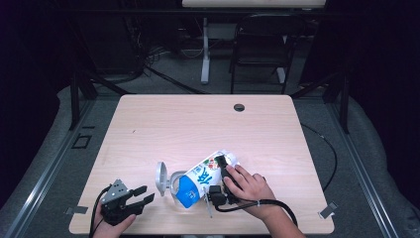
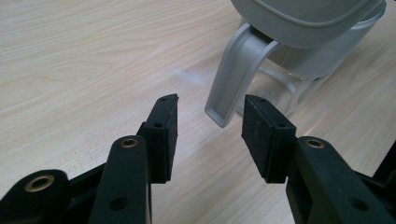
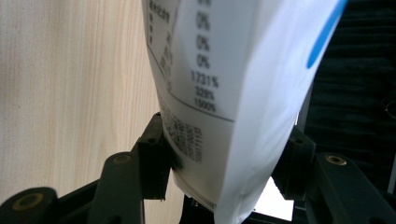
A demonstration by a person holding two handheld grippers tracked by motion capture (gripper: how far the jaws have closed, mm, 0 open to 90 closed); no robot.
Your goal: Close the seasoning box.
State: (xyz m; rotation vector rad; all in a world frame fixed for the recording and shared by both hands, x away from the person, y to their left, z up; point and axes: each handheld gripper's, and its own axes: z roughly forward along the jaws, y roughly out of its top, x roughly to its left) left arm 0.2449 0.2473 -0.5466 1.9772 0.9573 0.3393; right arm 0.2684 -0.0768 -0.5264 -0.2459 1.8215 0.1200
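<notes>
A blue and white carton [image 1: 205, 178] lies tilted, its blue top end down over a clear pitcher [image 1: 171, 181] with a grey lid [image 1: 160, 176] swung open. My right gripper [image 1: 222, 163] is shut on the carton's raised end. In the right gripper view both pads press the printed white carton [image 3: 224, 93] between the right gripper [image 3: 224, 158] jaws. My left gripper [image 1: 146, 194] stands open near the table's front left, apart from the pitcher. In the left gripper view the pitcher's grey handle [image 2: 233, 79] stands just beyond the left gripper [image 2: 210, 116], untouched.
The light wooden table [image 1: 198, 124] has a cable hole [image 1: 239, 107] near its far edge. A black chair [image 1: 262, 44] and a white desk leg [image 1: 205, 49] stand behind it. A black cable [image 1: 277, 204] trails from my right hand toward the front edge.
</notes>
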